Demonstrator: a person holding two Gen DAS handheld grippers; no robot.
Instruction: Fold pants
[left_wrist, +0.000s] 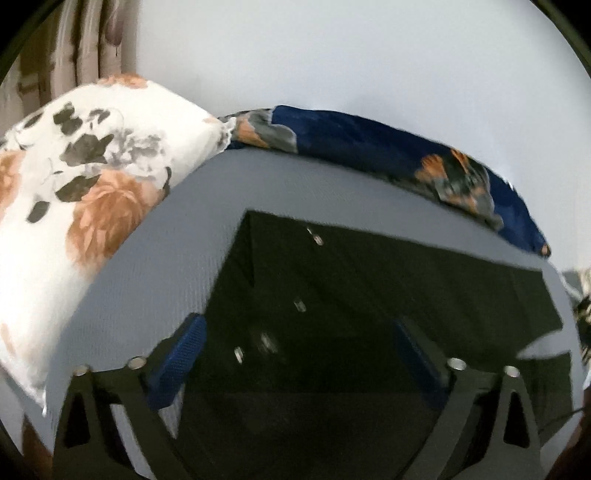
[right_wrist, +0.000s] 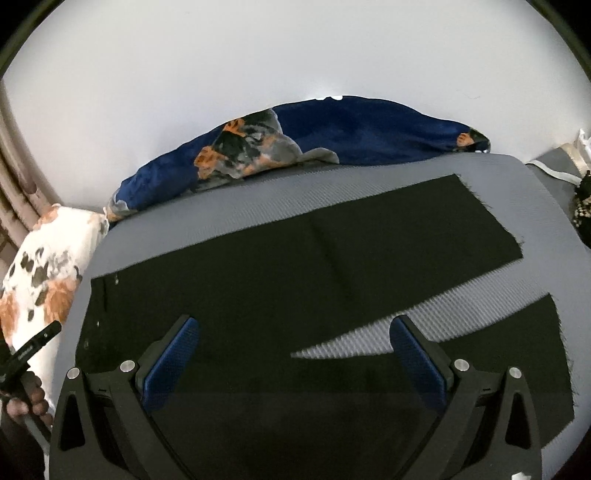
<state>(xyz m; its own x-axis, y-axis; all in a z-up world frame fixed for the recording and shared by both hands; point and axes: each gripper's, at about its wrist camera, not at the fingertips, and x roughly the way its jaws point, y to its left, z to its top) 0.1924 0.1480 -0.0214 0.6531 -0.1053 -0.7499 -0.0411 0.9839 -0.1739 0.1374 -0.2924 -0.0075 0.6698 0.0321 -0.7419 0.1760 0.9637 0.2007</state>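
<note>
Black pants (right_wrist: 295, 266) lie flat on a grey bed sheet (right_wrist: 258, 206), waist at the left and two legs spread toward the right with a grey wedge of sheet between them. My right gripper (right_wrist: 295, 350) is open and empty, hovering over the crotch area. In the left wrist view the pants' waist end (left_wrist: 369, 288) shows with small metal buttons (left_wrist: 317, 240). My left gripper (left_wrist: 299, 350) is open and empty above the waist area. The left gripper also shows at the left edge of the right wrist view (right_wrist: 33, 350), held by a hand.
A white floral pillow (left_wrist: 81, 192) lies left of the pants. A dark blue floral blanket (right_wrist: 332, 136) is bunched along the far edge against a white wall. Curtains (left_wrist: 88, 40) hang at the far left. The bed's right edge (right_wrist: 546, 184) is near the leg ends.
</note>
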